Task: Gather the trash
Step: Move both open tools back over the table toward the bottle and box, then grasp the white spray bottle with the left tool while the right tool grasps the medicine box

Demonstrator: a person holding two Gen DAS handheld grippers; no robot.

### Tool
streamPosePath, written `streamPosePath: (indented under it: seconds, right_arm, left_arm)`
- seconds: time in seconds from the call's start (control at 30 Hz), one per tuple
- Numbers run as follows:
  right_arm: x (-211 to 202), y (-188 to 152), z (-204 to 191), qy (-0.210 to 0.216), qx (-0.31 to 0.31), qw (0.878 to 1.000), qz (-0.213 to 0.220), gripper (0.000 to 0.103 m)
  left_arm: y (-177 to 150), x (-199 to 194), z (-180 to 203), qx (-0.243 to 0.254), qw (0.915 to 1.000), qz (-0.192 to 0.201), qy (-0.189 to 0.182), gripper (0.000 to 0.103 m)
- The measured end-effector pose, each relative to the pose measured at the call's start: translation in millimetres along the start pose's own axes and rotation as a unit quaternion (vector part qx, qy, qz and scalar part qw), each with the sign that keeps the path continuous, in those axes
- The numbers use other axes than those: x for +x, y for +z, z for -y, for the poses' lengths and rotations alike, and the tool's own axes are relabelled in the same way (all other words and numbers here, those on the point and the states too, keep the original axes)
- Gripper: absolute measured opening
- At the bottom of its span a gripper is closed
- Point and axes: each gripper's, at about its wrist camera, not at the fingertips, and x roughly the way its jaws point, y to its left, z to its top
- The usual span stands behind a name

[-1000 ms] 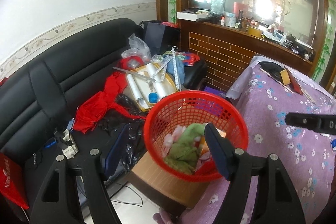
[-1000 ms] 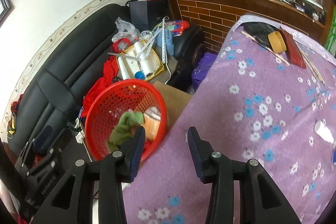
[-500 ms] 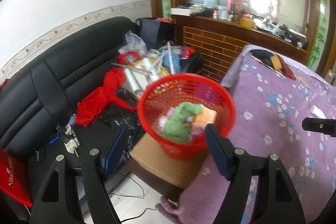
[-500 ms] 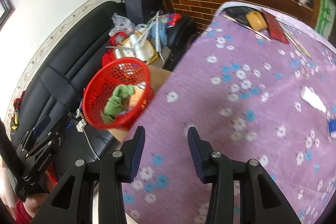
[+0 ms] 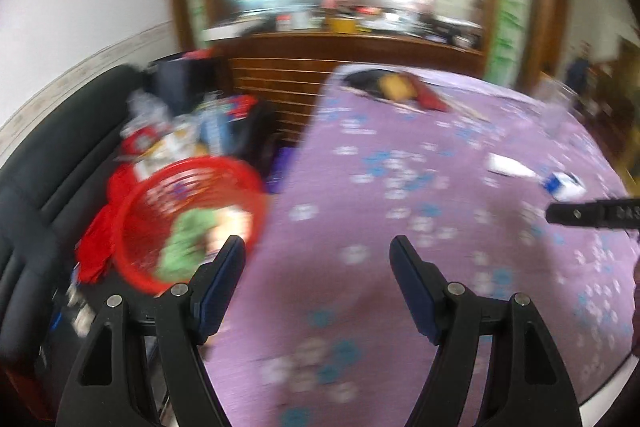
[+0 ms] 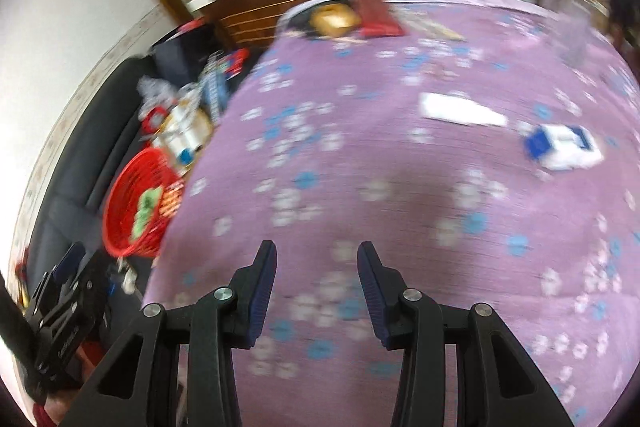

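Observation:
A red basket (image 5: pixel 188 219) with green and orange trash sits left of the table; it also shows in the right wrist view (image 6: pixel 140 203). A white wrapper (image 6: pixel 460 111) and a blue-and-white packet (image 6: pixel 564 147) lie on the purple flowered tablecloth (image 6: pixel 380 187); both show in the left wrist view, the wrapper (image 5: pixel 510 167) and the packet (image 5: pixel 564 185). My left gripper (image 5: pixel 318 255) is open and empty over the table's left part. My right gripper (image 6: pixel 316 259) is open and empty over the cloth, well short of the wrapper.
A black sofa (image 5: pixel 48 163) piled with clutter stands at the left. A brick counter (image 5: pixel 280 83) is behind. A yellow roll and red case (image 6: pixel 356 17) lie at the table's far end. A clear cup (image 6: pixel 572 31) stands at the far right.
Both grippers have swung to the right, from the red basket to over the purple table. The basket has slid to the left of both views. Both stay open and empty.

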Motion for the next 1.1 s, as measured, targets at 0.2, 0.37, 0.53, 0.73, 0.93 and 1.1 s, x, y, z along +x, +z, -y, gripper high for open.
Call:
streamPosePath:
  seconds: [0.2,0.37,0.53,0.73,0.93,1.1]
  right_arm:
    - [-31.9,1.4,86.8,-0.046,0.071,0.996,0.018,0.045]
    - [-53.9,-9.1,142.6,-0.074,0.118,0.990,0.025,0.045]
    - [-69.9,-27.9,185.6,-0.086,0.155,0.984,0.020,0.045]
    - [-82.0,-48.7,214.0,-0.088,0.180,0.979,0.018,0.045]
    - [-91.0,-57.1,234.4,-0.085,0.197,0.977,0.020,0.045]
    - [-91.1,-56.5,243.7,-0.083,0.202,0.976,0.015,0.045]
  left_arm:
    - [34.4,30.8,83.7,0.087,0.9925,-0.003,-0.086,0.073]
    - [62.2,67.4,161.6,0.187,0.9711,0.011,-0.149,0.077]
    - [79.7,122.5,219.8,0.261,0.9475,-0.008,-0.184,0.078]
    - [95.7,173.6,263.6,0.335,0.9223,-0.028,-0.190,0.078]
    - [107.6,212.1,275.4,0.380,0.8979,-0.076,-0.210,0.078]
    - [99.6,230.0,288.4,0.425,0.8747,-0.100,-0.211,0.062]
